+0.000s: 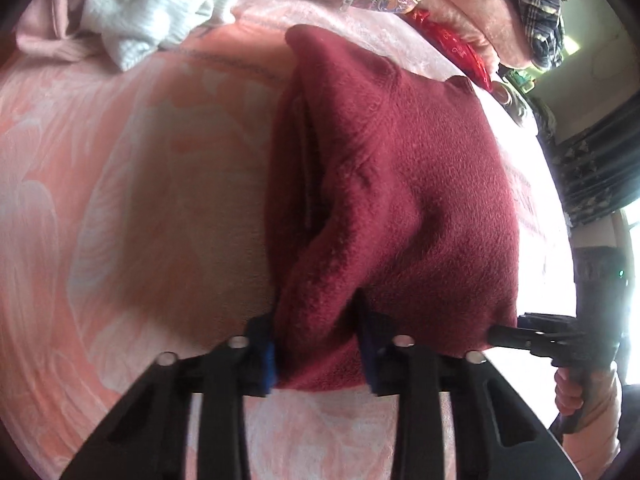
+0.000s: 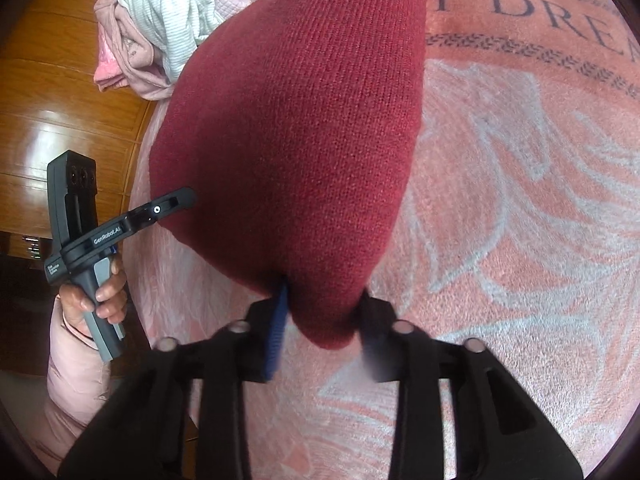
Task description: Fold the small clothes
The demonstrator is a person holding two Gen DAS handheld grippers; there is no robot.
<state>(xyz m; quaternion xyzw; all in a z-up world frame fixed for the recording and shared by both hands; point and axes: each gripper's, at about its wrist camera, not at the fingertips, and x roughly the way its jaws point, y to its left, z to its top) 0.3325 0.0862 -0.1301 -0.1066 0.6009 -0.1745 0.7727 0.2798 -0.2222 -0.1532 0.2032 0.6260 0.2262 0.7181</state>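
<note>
A dark red knitted garment [image 1: 400, 184] lies partly folded on a pink patterned blanket [image 1: 140, 200]. My left gripper [image 1: 316, 344] is shut on its near edge, with cloth bunched between the blue-padded fingers. My right gripper [image 2: 324, 320] is shut on another corner of the same garment [image 2: 292, 120] and holds it lifted off the blanket [image 2: 520, 220]. In the left wrist view the right gripper [image 1: 496, 334] shows at the garment's right corner. In the right wrist view the left gripper [image 2: 188, 196] shows at the garment's left edge.
A pile of white and pink clothes [image 1: 132, 12] lies at the far left of the bed, also in the right wrist view [image 2: 160, 20]. Pillows and a plaid cloth [image 1: 540, 12] lie at the far right. A wooden floor [image 2: 72, 112] lies beyond the bed edge.
</note>
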